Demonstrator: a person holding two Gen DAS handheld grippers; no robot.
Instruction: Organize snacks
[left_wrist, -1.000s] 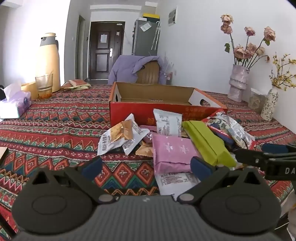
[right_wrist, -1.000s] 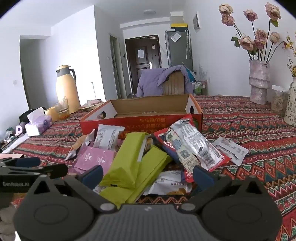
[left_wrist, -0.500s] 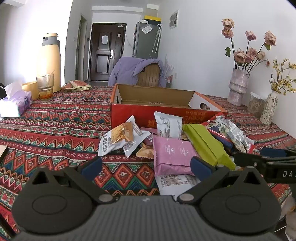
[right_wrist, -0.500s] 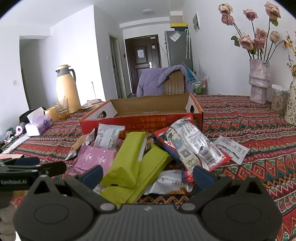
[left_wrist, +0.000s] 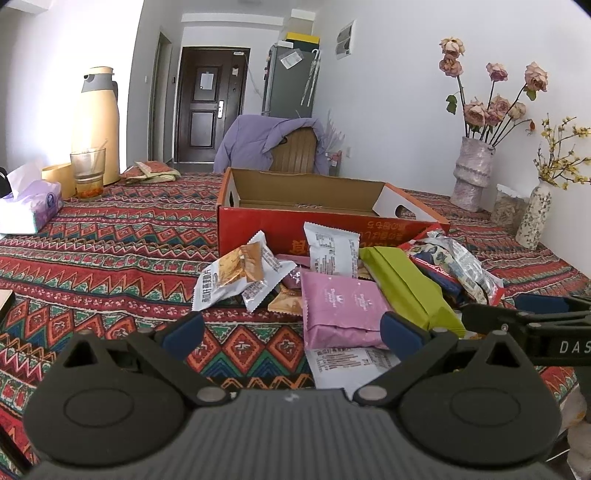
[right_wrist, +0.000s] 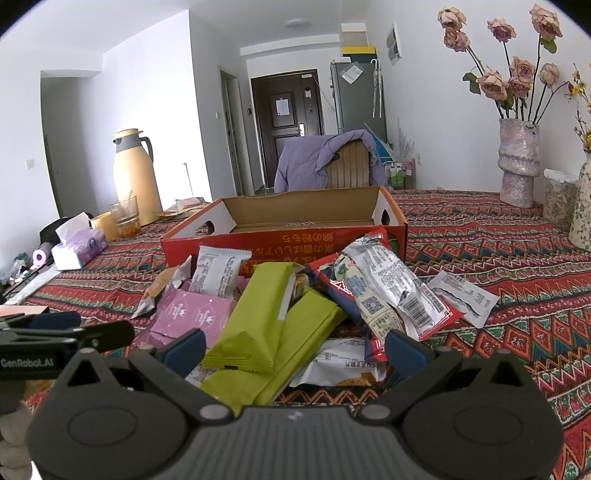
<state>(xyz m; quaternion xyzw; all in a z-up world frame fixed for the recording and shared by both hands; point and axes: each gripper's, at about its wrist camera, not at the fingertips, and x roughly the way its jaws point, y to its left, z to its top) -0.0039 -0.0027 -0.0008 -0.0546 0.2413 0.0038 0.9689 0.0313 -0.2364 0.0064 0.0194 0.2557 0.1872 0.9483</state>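
A heap of snack packets lies on the patterned tablecloth in front of an open red cardboard box (left_wrist: 325, 225) (right_wrist: 280, 240). In it are a pink packet (left_wrist: 343, 306) (right_wrist: 192, 314), two green bars (right_wrist: 258, 314) (left_wrist: 406, 284), a silver and red bag (right_wrist: 391, 291) (left_wrist: 458, 266), white wrappers (left_wrist: 332, 247) and an orange-windowed wrapper (left_wrist: 240, 266). My left gripper (left_wrist: 291, 332) stands open just short of the pink packet. My right gripper (right_wrist: 293, 349) hovers open over the near ends of the green bars. Nothing is held.
A tissue box (left_wrist: 29, 210), a glass (left_wrist: 88, 173) and a cream thermos jug (left_wrist: 98, 125) stand at the far left. Vases with flowers (left_wrist: 474, 173) (right_wrist: 517, 166) and a jar line the right side by the wall. A chair with a purple jacket (left_wrist: 273, 144) is behind the box.
The left wrist view has lifted and tilted slightly, so the heap sits a little lower in it. The right gripper has barely moved. No packet has shifted.
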